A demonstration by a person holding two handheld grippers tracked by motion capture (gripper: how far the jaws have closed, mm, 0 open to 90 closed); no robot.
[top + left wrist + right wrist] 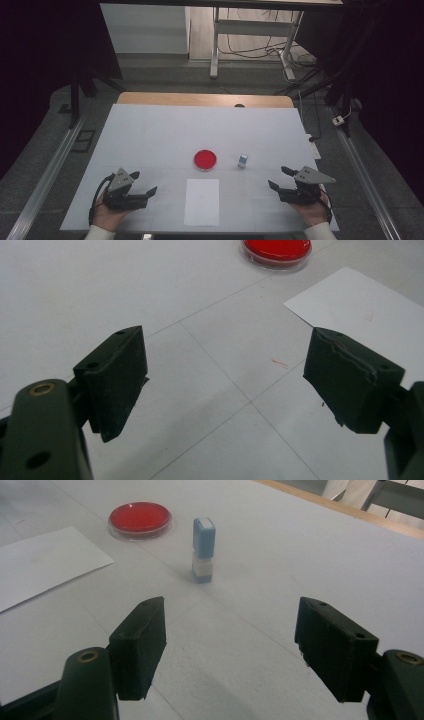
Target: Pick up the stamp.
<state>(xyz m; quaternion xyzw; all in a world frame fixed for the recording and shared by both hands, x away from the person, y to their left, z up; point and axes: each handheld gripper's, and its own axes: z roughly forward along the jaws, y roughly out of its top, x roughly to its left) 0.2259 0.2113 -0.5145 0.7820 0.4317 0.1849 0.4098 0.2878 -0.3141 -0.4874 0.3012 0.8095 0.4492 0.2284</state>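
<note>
Right gripper point(230, 645) is wide open, holding nothing, near the little blue stamp point(203, 550). It stands upright on the tabletop point(150, 135), right of the red dish point(205, 159). A bump could tip it. Left gripper point(145, 183) is wide open too.

Red dish point(276, 251) beyond wide-spread jaws.

Red dish point(276, 251) cut off at top edge
</note>
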